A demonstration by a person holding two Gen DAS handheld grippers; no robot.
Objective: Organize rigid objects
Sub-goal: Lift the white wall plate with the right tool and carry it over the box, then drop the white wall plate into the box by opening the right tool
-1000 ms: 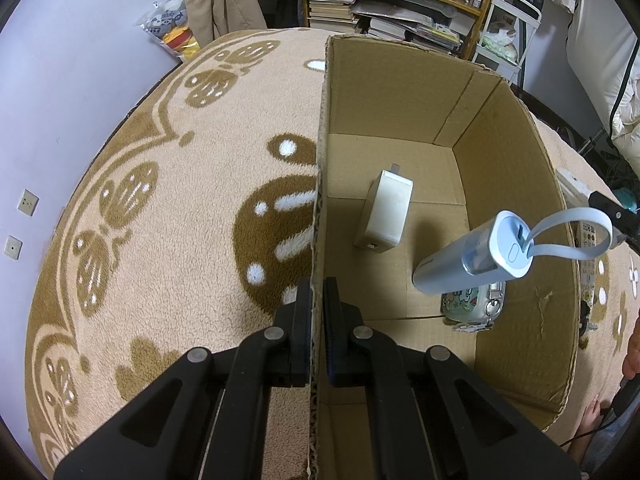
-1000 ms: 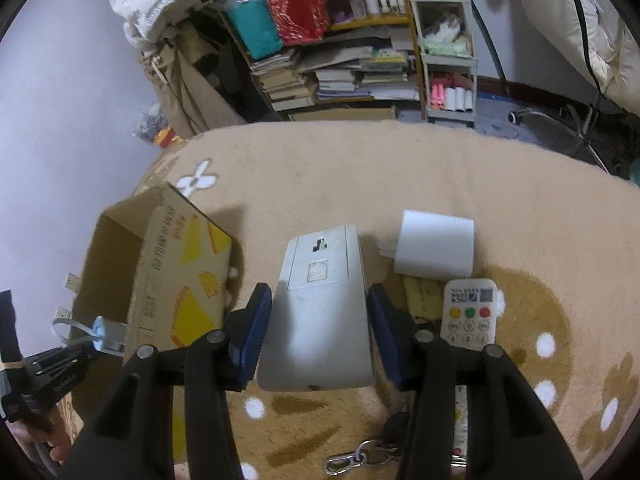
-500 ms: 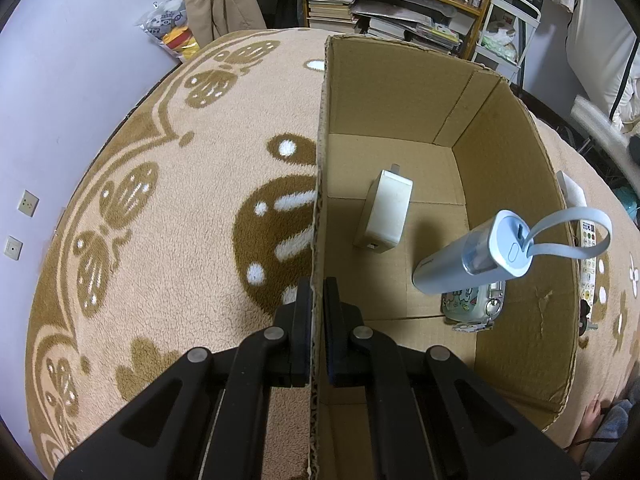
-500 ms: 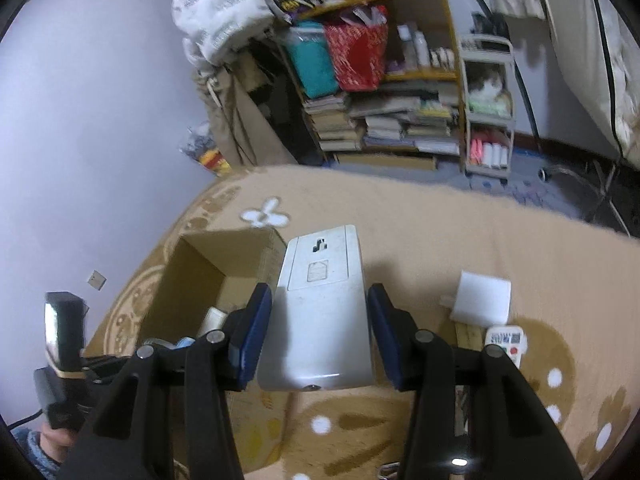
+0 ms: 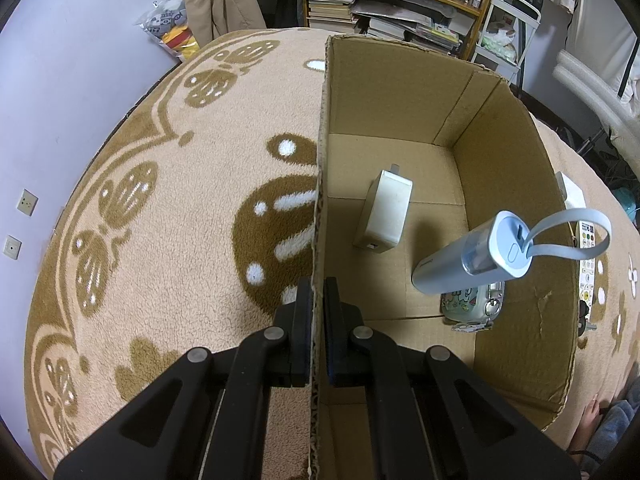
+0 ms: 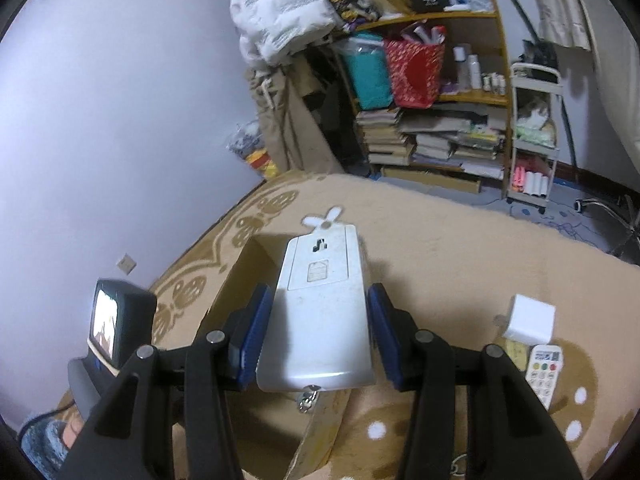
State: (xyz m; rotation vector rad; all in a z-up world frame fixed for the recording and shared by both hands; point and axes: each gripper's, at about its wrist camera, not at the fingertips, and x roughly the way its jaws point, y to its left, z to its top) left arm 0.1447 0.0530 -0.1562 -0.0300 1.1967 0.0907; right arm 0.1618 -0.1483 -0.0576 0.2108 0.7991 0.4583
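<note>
- Two wrist views differ: only my left one looks down into the cardboard box (image 5: 508, 168); only my right one shows the white cube charger (image 6: 530, 318) and small remote (image 6: 543, 368) on the rug (image 6: 460, 264) at lower right.
- My left gripper (image 5: 318, 300), bottom centre, is pinched closed on the box's left wall.
- Inside the box, mid-frame: a white adapter (image 5: 384, 212) lying on the floor, and to its right a blue bottle (image 5: 472, 260) with a strap loop, leaning over a small patterned item (image 5: 472, 306).
- My right gripper (image 6: 318, 328) clamps a flat white device (image 6: 320, 308) between both pads, held in the air above the box's rim at centre frame.
- Compared with a second ago, the white device has risen off the rug and come over the box; my left grip is unchanged.
</note>
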